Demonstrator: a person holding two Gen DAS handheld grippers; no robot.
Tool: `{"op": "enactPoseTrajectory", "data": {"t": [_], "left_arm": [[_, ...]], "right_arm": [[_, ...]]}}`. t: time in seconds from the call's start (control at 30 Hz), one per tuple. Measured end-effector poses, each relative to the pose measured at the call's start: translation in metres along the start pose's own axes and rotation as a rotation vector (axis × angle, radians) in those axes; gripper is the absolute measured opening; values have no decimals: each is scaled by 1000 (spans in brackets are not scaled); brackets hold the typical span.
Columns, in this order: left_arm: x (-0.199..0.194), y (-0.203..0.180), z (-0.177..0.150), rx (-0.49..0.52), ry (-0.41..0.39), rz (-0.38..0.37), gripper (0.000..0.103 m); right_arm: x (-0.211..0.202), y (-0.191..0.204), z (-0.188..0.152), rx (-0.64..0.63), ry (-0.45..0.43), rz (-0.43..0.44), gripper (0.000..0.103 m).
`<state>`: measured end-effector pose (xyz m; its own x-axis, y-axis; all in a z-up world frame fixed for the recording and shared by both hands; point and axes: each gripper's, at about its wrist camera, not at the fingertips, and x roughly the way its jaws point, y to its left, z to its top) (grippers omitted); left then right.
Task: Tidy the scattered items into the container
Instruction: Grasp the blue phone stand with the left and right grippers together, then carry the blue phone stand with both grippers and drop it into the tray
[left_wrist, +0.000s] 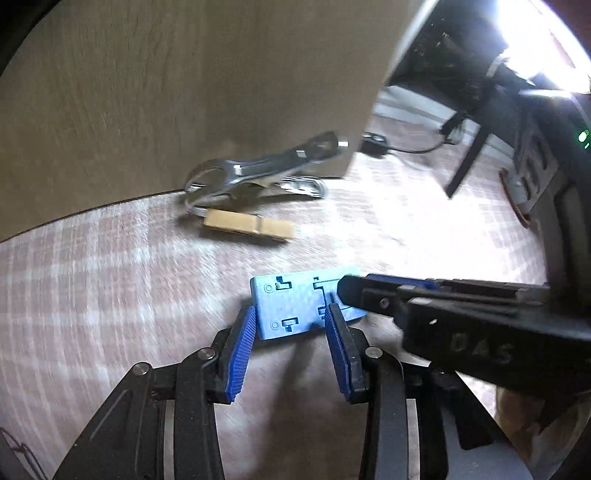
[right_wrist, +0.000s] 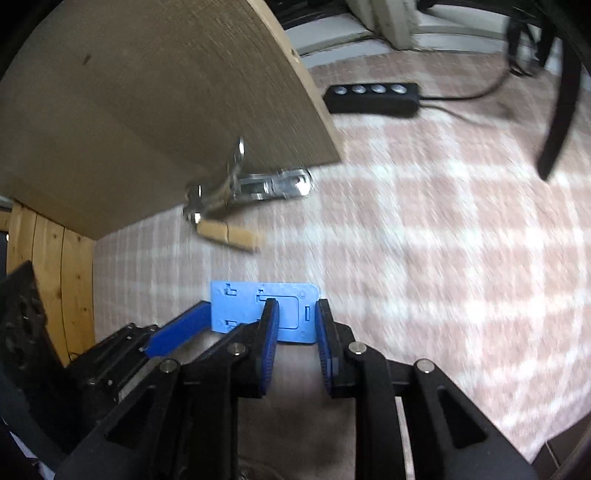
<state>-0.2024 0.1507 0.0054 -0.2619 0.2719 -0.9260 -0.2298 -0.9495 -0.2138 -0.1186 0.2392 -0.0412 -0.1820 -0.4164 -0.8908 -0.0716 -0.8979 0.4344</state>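
Lying across most of both views: a pink-and-white checked carpet (right_wrist: 424, 240), with a tan wooden panel (left_wrist: 184, 92) filling the upper left and standing on it. Resting low centre on the carpet: a light-blue plastic plate (left_wrist: 291, 306), flat, moulded side up, long axis running left to right across the frame, probably so placed because it simply fell flat among the scattered things.

Closing in from both ends: the left claw (left_wrist: 290, 325), half-wide, straddling the plate's near edge without clearly pressing, and the right claw (right_wrist: 295, 317), narrowed, one finger over the plate's middle and one just beside its right end; firm contact hard to judge. Seemingly sharing the lift, one claw per end, since a thin flat piece gives little to pinch.

Leaning at the panel's foot, above centre: a steel wrench (left_wrist: 258, 170). Lying just below it: a wooden clothespin (left_wrist: 251, 225), long axis left to right, tipping slightly down to the right.

No container showing.
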Motion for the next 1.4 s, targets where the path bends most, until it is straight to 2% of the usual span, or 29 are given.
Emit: {"op": "enactPoseTrajectory", "data": {"t": [0.27,0.3,0.4,0.53,0.73,1.17,1.27,1.4], "left_arm": [[-22,-50,-31,61,-9,-33,36],[-23,-56,-16,66,-11,-36,36],[-36,-79,-24,92,-27,-55,36],[-58,-102,-30,138,-43,-78,36],[-65,-177,-48,237,-34,-134,36],[-65,-363,-79,502,37,-307,36],[-70,-390,-84,556,40,-328,35],[-77,-397,-86,571,30,-329,36]], "right_arm": [[-34,-25,-41,58,-30,31,20],[-43,-28,-47,59,-40,34,20],[-71,-36,-54,77,-73,40,20],[-117,-70,-69,115,-136,45,20],[-176,-118,-104,197,-229,34,20],[-303,-252,-193,419,-406,-80,20],[-327,-277,-207,467,-434,-75,20],[-341,-291,-218,488,-463,-154,20]]}}
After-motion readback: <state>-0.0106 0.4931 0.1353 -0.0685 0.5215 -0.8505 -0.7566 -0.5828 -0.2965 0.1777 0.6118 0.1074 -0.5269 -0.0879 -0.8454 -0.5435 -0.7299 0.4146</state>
